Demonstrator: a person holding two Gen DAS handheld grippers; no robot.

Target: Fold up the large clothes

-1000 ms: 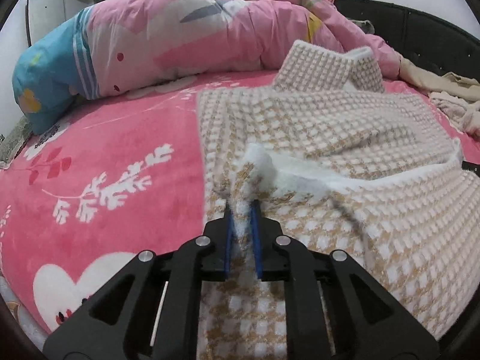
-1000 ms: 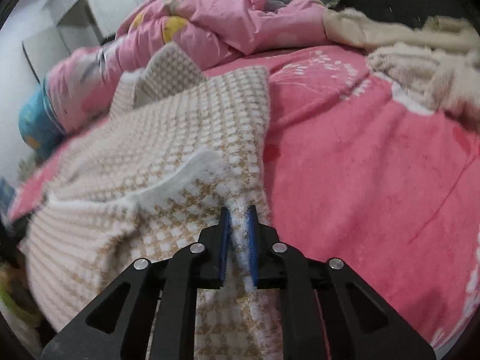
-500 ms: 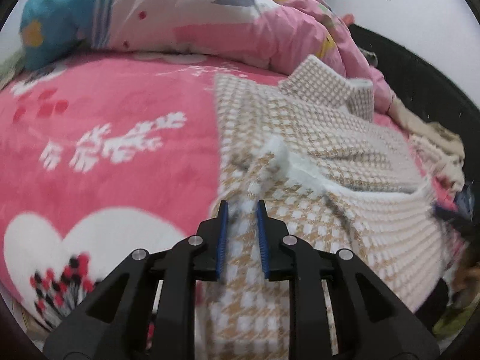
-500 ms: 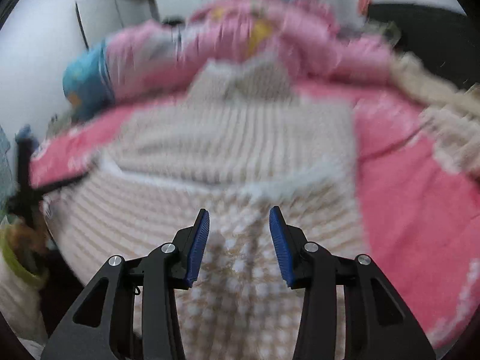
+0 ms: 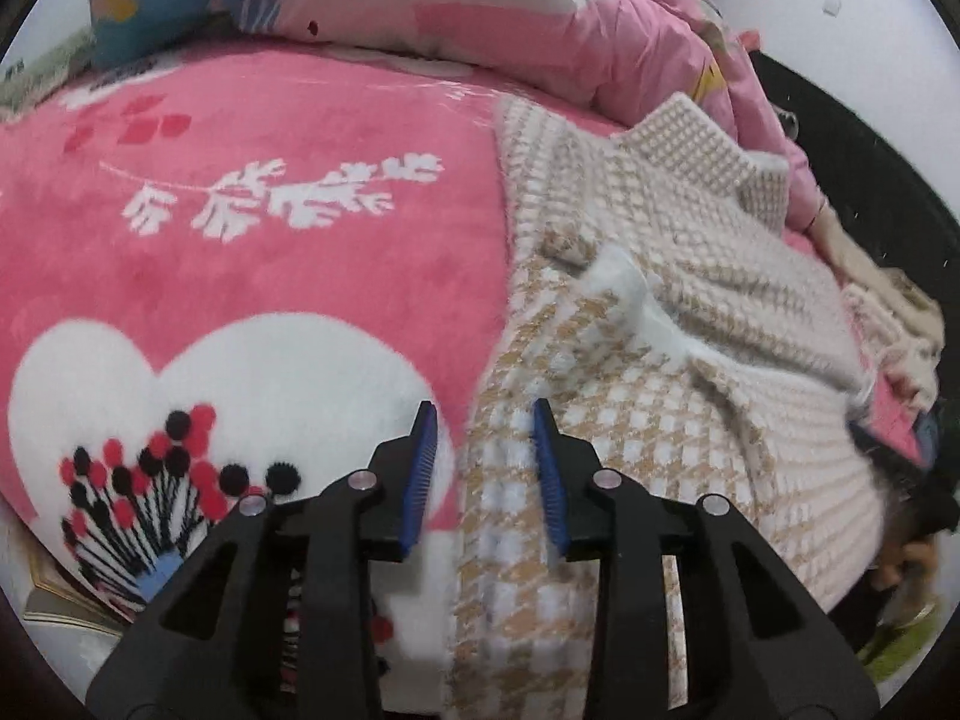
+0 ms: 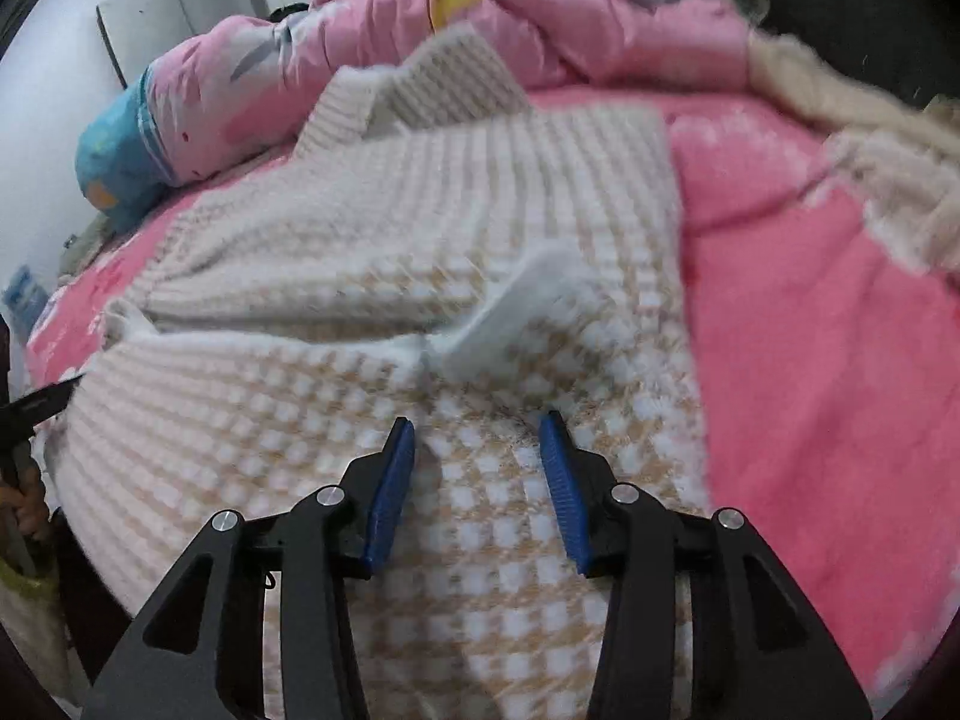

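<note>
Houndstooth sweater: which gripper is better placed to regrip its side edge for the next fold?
Left, probably. The left gripper has just opened astride the sweater edge by the pink blanket; the right gripper, open, hangs over mid-fabric.

fuzzy knit sweater (image 5: 690, 324) on plush fleece blanket (image 5: 288, 276).

Pink bed cover (image 5: 300, 120) with white heart print at lower left. Bunched pink quilt (image 5: 540, 12) across top of frame. Cream garments (image 6: 870, 138) heaped at upper right.
</note>
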